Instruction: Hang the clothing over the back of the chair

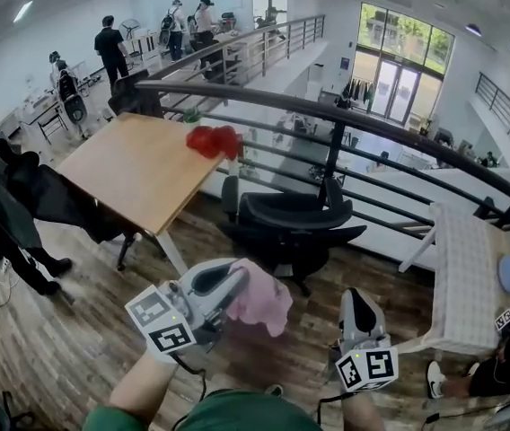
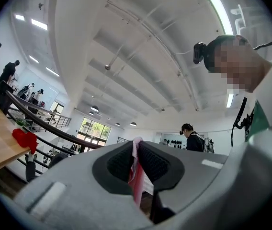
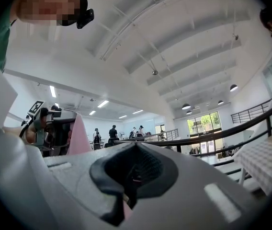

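A pink garment (image 1: 262,302) hangs bunched from my left gripper (image 1: 235,284), low in the head view. In the left gripper view the jaws are shut on a fold of that pink and white cloth (image 2: 137,174). My right gripper (image 1: 359,302) is held level to its right, jaws shut. A sliver of pink fabric (image 3: 125,212) shows under the closed pads in the right gripper view. The same view shows the garment (image 3: 78,134) beside the left gripper at far left. The black office chair (image 1: 293,223) stands ahead of both grippers, its back toward the railing.
A wooden table (image 1: 134,173) with a red bundle (image 1: 215,140) stands left of the chair. A curved black railing (image 1: 345,115) runs behind. A white table with a checked cloth (image 1: 461,277) is at the right. People stand in the distance and at the left.
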The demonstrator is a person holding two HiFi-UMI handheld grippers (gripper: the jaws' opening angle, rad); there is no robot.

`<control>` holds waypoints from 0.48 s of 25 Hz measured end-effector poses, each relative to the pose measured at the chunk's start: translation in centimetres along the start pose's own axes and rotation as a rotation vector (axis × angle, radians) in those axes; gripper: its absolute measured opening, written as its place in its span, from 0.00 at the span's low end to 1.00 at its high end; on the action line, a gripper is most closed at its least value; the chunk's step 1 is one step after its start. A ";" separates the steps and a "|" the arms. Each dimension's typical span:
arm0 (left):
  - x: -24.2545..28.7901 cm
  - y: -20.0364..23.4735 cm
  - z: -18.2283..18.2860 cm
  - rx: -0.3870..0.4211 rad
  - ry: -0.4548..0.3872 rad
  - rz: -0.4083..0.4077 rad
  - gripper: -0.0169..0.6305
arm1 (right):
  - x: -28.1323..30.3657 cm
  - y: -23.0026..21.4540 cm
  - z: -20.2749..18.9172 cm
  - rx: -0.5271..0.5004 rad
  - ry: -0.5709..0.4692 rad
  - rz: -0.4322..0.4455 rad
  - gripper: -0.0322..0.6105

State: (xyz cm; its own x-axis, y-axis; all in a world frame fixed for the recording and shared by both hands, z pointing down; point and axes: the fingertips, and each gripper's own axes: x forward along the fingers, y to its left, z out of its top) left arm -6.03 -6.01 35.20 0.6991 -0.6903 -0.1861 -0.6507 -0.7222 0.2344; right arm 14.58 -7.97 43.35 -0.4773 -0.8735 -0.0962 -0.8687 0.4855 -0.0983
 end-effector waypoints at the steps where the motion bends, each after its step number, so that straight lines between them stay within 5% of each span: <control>1: 0.7 -0.2 -0.2 0.006 0.002 0.000 0.09 | 0.0 -0.8 0.0 0.003 -0.003 -0.002 0.05; 7: 3.5 -1.3 0.3 0.043 0.014 -0.015 0.09 | -0.5 -4.0 -0.2 0.022 -0.011 -0.031 0.05; 12: 7.1 -1.5 2.4 0.045 0.005 -0.046 0.09 | 0.0 -6.0 1.0 -0.083 -0.001 -0.038 0.05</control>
State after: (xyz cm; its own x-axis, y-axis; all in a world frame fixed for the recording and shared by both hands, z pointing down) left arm -0.82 -9.88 31.21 0.7298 -0.6564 -0.1909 -0.6306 -0.7543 0.1828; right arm 19.94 -10.88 42.95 -0.4434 -0.8912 -0.0954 -0.8943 0.4470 -0.0194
